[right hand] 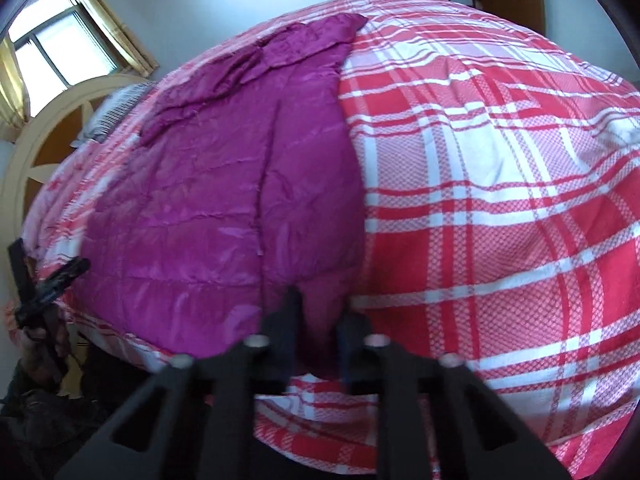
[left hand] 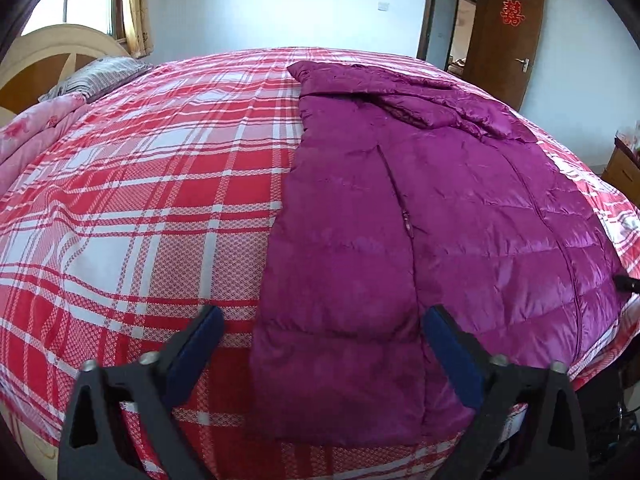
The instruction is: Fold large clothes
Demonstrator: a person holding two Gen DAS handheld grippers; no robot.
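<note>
Spread flat on a bed (left hand: 120, 208) covered in red, pink and white plaid: a magenta quilted down jacket (left hand: 400, 220), glossy and puffy, stitched in horizontal channels. Long axis running away from both cameras, hem nearest, collar and hood end (left hand: 316, 74) far off toward the wall. Zipper (left hand: 400, 204) running lengthwise down the front, its pull about halfway along. One sleeve (left hand: 460, 110) folded across the upper chest, creased and wrinkled. Lying right of centre in the left wrist view, left of centre in the right wrist view.

Left gripper (left hand: 320, 320) hovering above the near hem, spread wide, blue-padded fingers (left hand: 196, 352) either side of the jacket's left front panel, one over bare plaid, the other over purple fabric; nothing between them pinched. Black arms angled forward and downward over the bed edge.

Right gripper (right hand: 320, 312) down at the jacket's near hem, drawn nearly together around a bunched fold of magenta fabric (right hand: 318, 332), black fingers pressing in from both sides. View slightly blurred.

Beyond: striped pillow (left hand: 96, 76) by a pale arched wooden headboard (left hand: 44, 56), curtained window (right hand: 56, 40), brown door (left hand: 504, 36) with red paper decoration.
</note>
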